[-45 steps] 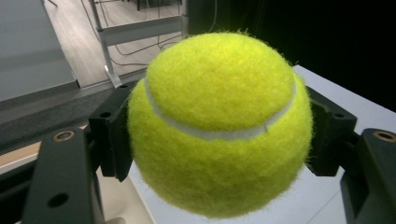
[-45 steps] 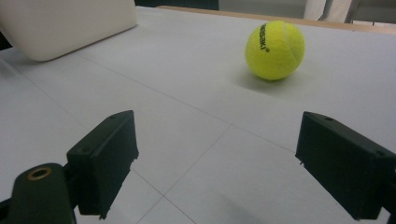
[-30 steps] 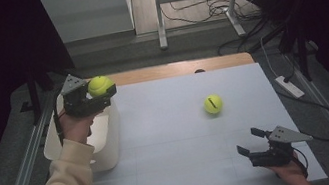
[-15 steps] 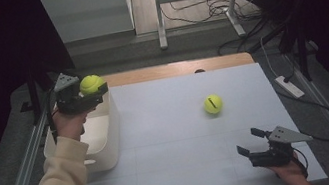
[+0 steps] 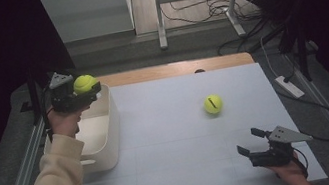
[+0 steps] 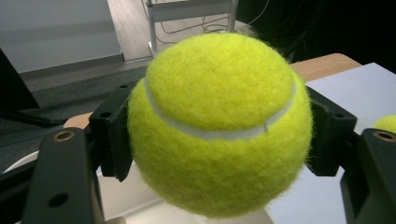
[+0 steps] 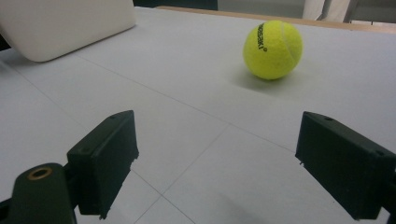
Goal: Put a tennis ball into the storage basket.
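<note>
Above the far corner of the white bin (image 5: 103,133), hanging clamped in the left gripper (image 5: 82,92): one tennis ball (image 5: 84,83), not yet dropped in. Out on the white table (image 5: 170,137), lying untouched, well apart: the second tennis ball (image 5: 213,104). Near the front edge, resting with jaws spread wide and empty: the right gripper (image 5: 249,142). Roughly halfway, by this reading.

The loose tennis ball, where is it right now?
In the high view the loose ball lies on the table, right of centre, ahead of the right gripper.
</note>
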Tool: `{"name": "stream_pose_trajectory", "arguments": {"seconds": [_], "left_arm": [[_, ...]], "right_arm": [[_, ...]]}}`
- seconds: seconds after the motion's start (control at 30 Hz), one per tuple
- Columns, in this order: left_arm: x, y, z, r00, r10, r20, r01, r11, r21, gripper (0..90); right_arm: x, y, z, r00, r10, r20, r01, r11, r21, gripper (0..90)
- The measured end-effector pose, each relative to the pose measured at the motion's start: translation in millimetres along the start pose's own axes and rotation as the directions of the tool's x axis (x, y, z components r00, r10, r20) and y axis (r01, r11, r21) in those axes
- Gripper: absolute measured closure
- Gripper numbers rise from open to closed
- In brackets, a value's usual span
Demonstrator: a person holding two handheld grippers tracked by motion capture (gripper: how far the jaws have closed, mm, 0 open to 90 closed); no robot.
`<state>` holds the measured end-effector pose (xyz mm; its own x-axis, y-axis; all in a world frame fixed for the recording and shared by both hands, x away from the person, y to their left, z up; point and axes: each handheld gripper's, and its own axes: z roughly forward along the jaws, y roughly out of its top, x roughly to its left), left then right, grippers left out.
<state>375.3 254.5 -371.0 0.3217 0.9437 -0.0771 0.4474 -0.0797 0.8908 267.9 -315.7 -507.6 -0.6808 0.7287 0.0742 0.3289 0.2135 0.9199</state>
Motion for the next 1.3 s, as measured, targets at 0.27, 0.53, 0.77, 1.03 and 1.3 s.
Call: {"name": "stream_pose_trajectory", "arguments": {"seconds": [0.27,0.53,0.77,1.03,1.3], "left_arm": [[6.1,-0.1,2.9,0.9998,-0.003,-0.022,0.003,0.9999,0.013,26.2],[17.9,-0.8,7.1,0.9983,-0.02,-0.054,0.022,0.9989,0.041,26.2],[22.9,-0.4,10.0,0.9974,-0.026,-0.066,0.03,0.998,0.056,26.2],[34.5,-4.2,17.1,0.9947,-0.044,-0.093,0.054,0.9934,0.101,26.2],[44.3,-8.7,21.8,0.9913,-0.063,-0.116,0.08,0.9866,0.142,26.2]], "right_arm": [[-0.1,0.0,0.1,1.0,-0.001,0.001,0.001,1.0,-0.001,12.8],[0.0,-0.1,0.3,1.0,0.0,0.002,0.0,1.0,0.001,12.8],[-0.1,-0.2,0.5,1.0,0.002,0.003,-0.002,1.0,0.003,12.8],[-0.1,-0.3,0.6,1.0,0.002,0.005,-0.002,1.0,0.002,12.8],[-0.4,-0.6,0.7,1.0,0.003,0.007,-0.003,1.0,0.005,12.8]]}}
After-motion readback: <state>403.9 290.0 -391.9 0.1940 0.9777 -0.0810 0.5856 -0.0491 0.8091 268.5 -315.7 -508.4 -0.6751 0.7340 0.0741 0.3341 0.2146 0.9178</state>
